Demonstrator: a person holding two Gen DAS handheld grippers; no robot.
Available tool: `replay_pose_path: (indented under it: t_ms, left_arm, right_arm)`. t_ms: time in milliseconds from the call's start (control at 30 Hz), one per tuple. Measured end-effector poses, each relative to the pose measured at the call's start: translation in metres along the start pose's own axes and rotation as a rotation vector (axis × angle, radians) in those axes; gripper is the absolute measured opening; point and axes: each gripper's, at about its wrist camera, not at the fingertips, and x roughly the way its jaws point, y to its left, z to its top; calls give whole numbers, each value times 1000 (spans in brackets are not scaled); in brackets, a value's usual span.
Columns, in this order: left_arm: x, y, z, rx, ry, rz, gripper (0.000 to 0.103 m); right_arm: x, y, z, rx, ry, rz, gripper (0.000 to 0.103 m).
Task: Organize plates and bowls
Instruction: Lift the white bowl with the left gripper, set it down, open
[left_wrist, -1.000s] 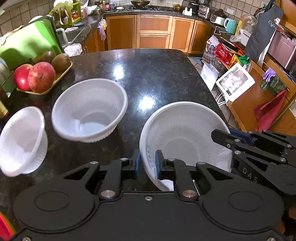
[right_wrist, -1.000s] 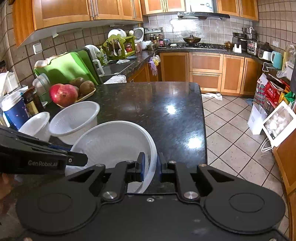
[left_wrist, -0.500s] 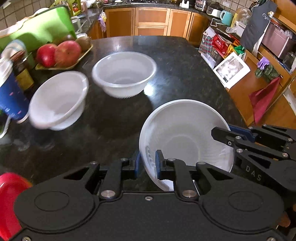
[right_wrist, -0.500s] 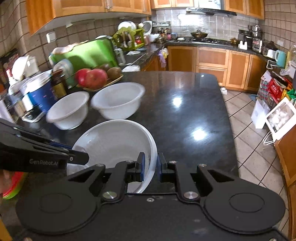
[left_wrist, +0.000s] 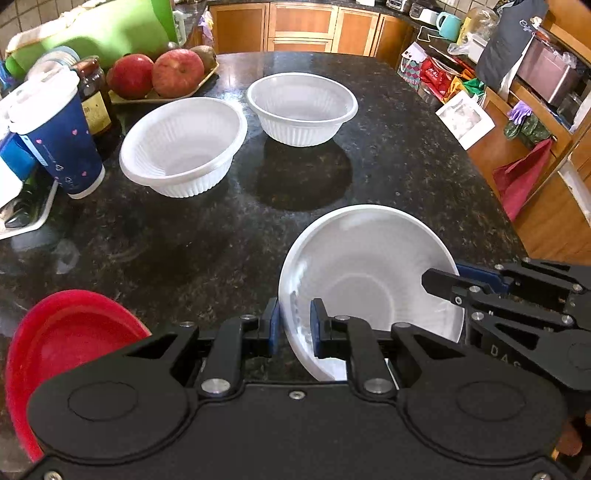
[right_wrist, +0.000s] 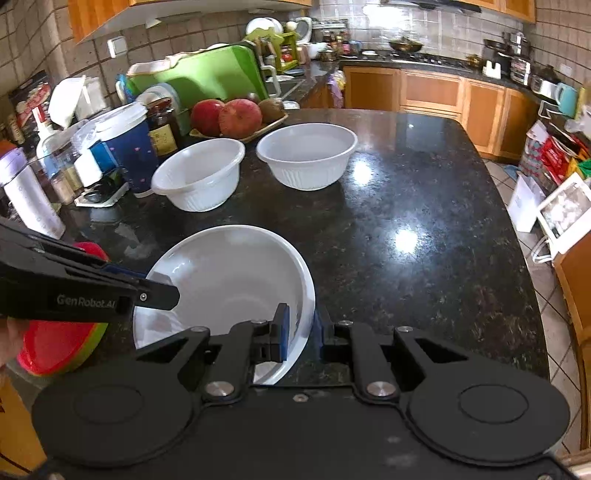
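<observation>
dark granite counter: two white bowls, blue cup, perhaps red plates

**Kitchen surroundings beyond the dishes**

A dark speckled granite counter fills the middle of both views. Along its left edge stands a blue paper cup with a white lid, just beside a dark jar with a yellowish label. Behind them a shallow tray holds two red apples and a brown kiwi. A green cutting board leans upright beyond the fruit. A white bottle stands at the far left. Wooden cabinets line the back wall, with a teal mug above them. Bags and a dark apron crowd the right side.
</observation>
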Motion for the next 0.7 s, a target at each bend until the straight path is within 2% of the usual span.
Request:
replay_pose_path:
  t_ms: [267,500,700]
  left_arm:
    - [5,7,-1,13,-14,-27,23]
    - [-4,12,-4,9,-59,-40,42]
    - [-12,16,-3,-6,-91,-26,42]
  right_arm:
    - [6,1,-2,25,5,-37,19]
    - [-1,3,-3,8,-30,-46,27]
    - [-7,2,0,4,-76,-69,30]
